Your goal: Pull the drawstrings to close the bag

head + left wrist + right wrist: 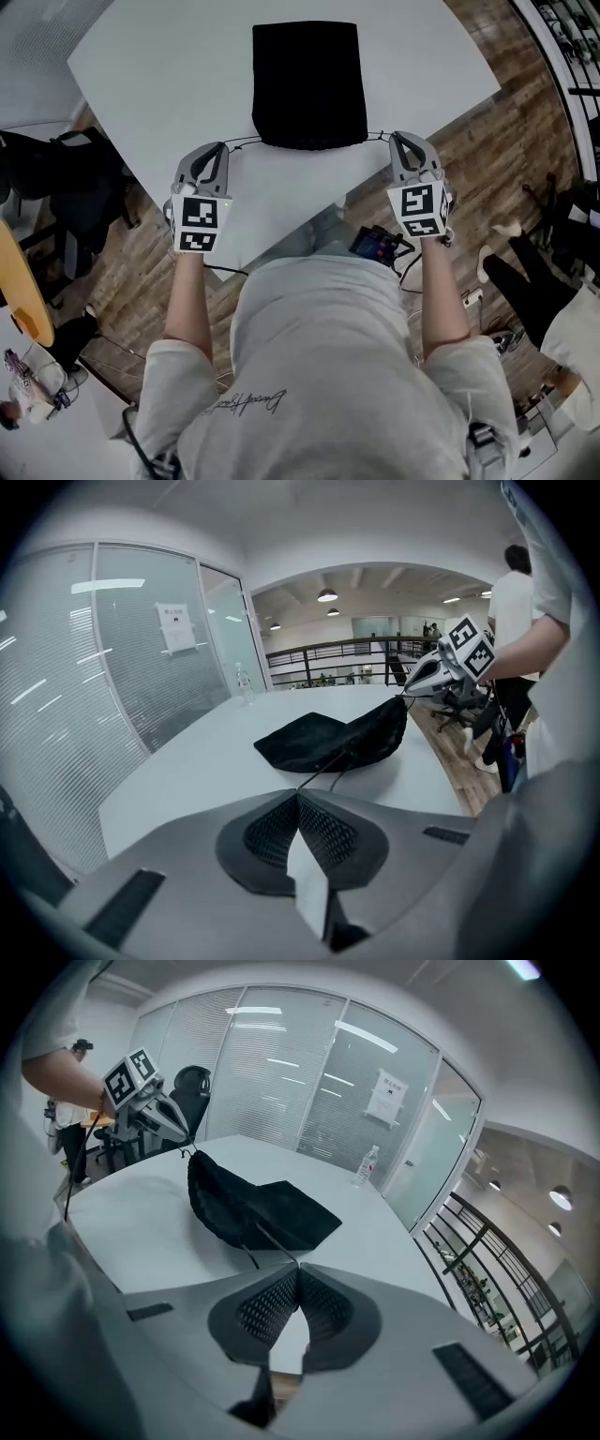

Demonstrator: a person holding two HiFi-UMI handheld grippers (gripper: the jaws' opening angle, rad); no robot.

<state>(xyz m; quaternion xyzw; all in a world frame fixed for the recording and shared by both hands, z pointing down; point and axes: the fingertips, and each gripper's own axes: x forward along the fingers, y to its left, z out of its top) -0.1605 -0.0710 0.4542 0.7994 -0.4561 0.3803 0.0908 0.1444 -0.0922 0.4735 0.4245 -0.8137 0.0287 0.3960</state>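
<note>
A black drawstring bag [309, 82] lies flat on the white table [169, 84], its gathered mouth toward me. A thin black drawstring [246, 142] runs from the mouth's left side into my left gripper [223, 145], which is shut on it. The drawstring [379, 137] on the other side runs taut to my right gripper [395, 137], also shut on it. In the left gripper view the bag [337, 742] has its string [322, 771] leading into the closed jaws [298, 794]. The right gripper view shows the bag [248, 1209] and the string [276, 1242] entering its jaws [298, 1265].
The table's near edge [281, 251] runs just below both grippers, with wooden floor [506, 141] beyond it. A black office chair [56, 187] stands at the left. A water bottle [367, 1165] stands on the far side of the table.
</note>
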